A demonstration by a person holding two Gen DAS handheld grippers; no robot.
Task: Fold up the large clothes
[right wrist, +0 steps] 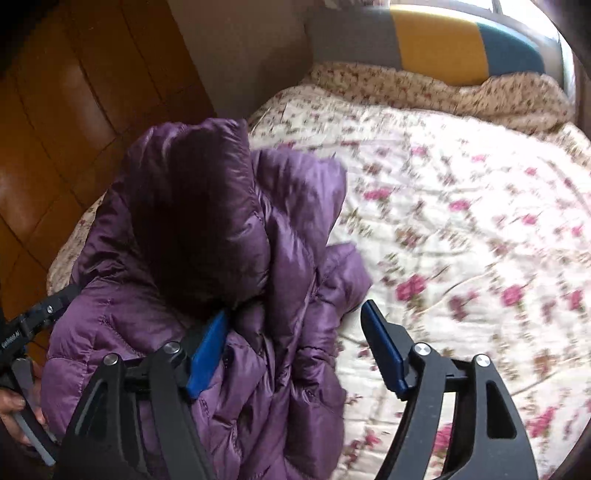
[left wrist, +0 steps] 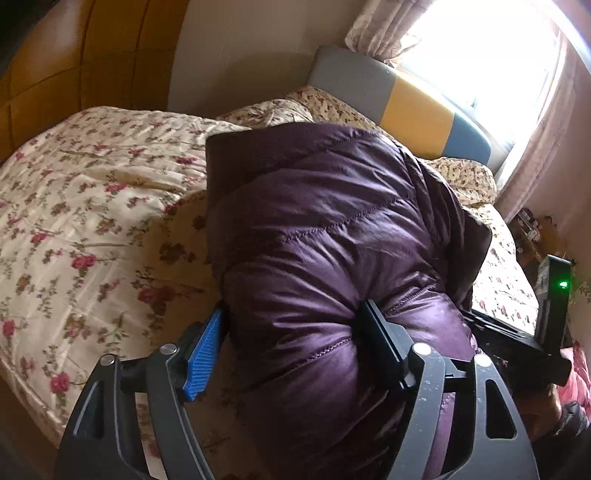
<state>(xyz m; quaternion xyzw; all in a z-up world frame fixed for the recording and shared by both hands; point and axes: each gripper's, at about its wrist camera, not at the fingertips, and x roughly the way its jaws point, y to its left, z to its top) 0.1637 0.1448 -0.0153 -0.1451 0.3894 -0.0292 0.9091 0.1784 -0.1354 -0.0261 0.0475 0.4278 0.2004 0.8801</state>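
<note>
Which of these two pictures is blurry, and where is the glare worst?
Right wrist view: motion blur smears the floral bedspread, while the purple jacket nearer the lens stays fairly sharp. Left wrist view: crisp overall, but the window at top right is blown out to white, washing over the curtain. Both views bend straight edges, fisheye style.

Left gripper (left wrist: 291,343) fingers spread wide, right gripper (right wrist: 295,347) fingers likewise parted, both angled downward
</note>
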